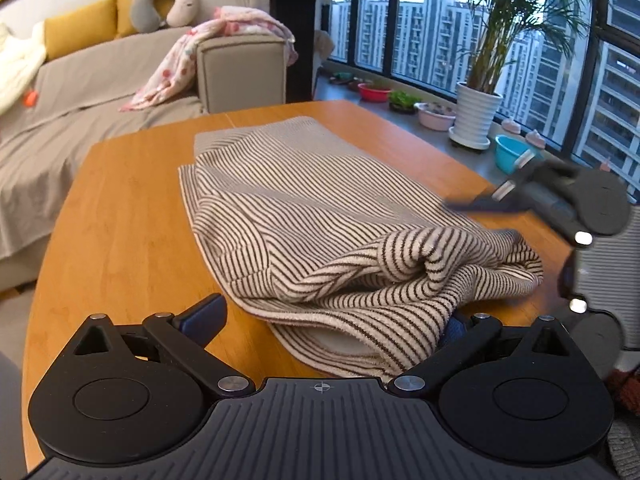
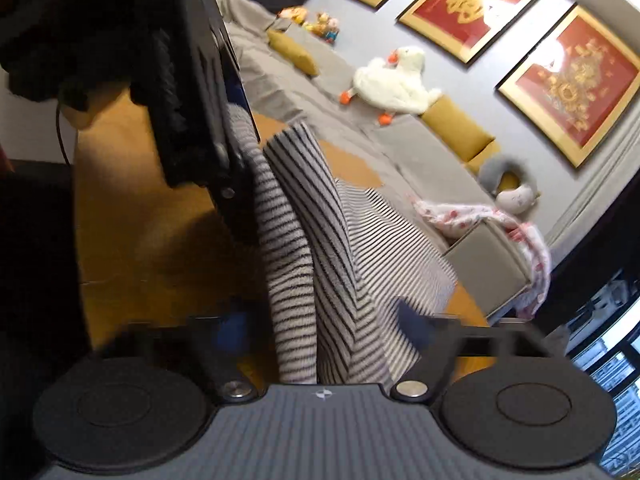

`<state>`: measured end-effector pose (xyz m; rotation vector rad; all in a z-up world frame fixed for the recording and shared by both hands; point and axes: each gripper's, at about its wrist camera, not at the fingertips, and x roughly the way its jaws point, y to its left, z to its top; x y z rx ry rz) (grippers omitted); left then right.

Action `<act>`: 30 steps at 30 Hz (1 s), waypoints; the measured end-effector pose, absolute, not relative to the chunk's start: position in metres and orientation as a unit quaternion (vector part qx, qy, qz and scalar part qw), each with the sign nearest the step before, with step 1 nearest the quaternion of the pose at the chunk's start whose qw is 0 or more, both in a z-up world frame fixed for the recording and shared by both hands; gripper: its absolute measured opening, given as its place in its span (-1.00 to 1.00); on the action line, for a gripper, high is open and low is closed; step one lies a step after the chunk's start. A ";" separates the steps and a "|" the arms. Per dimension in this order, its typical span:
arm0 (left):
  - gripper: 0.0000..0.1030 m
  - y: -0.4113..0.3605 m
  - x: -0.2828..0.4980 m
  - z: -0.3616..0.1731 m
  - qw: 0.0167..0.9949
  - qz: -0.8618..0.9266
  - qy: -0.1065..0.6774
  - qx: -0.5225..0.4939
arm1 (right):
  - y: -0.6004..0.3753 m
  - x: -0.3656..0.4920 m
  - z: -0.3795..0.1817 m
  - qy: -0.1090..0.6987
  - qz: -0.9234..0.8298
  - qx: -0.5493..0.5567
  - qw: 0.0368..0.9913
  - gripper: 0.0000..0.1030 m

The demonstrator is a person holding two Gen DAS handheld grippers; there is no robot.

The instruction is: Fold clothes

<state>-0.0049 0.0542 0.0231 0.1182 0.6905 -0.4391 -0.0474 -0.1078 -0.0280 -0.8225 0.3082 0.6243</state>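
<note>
A black-and-white striped garment (image 1: 320, 216) lies partly folded on the orange wooden table (image 1: 120, 208). Its near end is bunched into a thick roll (image 1: 420, 272). My left gripper (image 1: 328, 320) is open at the garment's near edge; the left finger (image 1: 204, 316) is bare and cloth covers the right finger. My right gripper (image 1: 500, 196) shows blurred at the garment's right side. In the right wrist view my right gripper (image 2: 324, 324) is open with the striped cloth (image 2: 320, 264) running between its fingers, and the left gripper's body (image 2: 200, 120) stands beside it.
A grey sofa (image 1: 100, 80) with yellow cushions, a pink blanket (image 1: 224, 40) and plush toys stands beyond the table's far left. A window sill at the right holds a potted palm (image 1: 476, 116) and several small bowls. Red framed pictures (image 2: 472, 4) hang on the wall.
</note>
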 end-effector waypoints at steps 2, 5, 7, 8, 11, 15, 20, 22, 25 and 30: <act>1.00 0.065 -0.011 0.031 0.915 -0.231 0.328 0.044 | -0.110 -0.044 -0.016 0.157 0.301 -0.369 0.865 -0.40; 1.00 0.089 -0.015 0.051 0.914 -0.272 0.302 -0.011 | -0.117 -0.048 0.002 0.165 0.306 -0.356 0.868 -0.44; 1.00 0.091 -0.003 0.058 0.919 -0.267 0.290 -0.004 | -0.121 -0.051 0.005 0.184 0.318 -0.364 0.856 -0.45; 1.00 0.091 0.003 0.062 0.922 -0.264 0.284 -0.001 | -0.122 -0.053 0.003 0.196 0.326 -0.373 0.846 -0.46; 1.00 0.094 0.021 0.073 0.929 -0.256 0.266 0.009 | -0.120 -0.064 0.006 0.218 0.347 -0.397 0.821 -0.48; 0.78 0.075 0.071 0.052 0.919 -0.245 0.301 0.071 | -0.128 -0.073 0.038 0.237 0.381 -0.400 0.799 -0.50; 0.50 0.078 0.125 0.031 0.907 -0.252 0.332 0.053 | -0.140 -0.065 0.113 0.235 0.424 -0.424 0.765 -0.50; 0.43 0.074 0.129 0.024 0.897 -0.274 0.340 0.064 | -0.140 -0.051 0.134 0.234 0.441 -0.427 0.754 -0.50; 0.38 0.064 0.129 0.011 0.879 -0.309 0.350 0.096 | -0.133 -0.016 0.140 0.240 0.462 -0.420 0.743 -0.48; 0.36 0.076 0.132 0.008 0.874 -0.322 0.357 0.075 | -0.111 0.085 0.104 0.295 0.483 -0.386 0.729 -0.34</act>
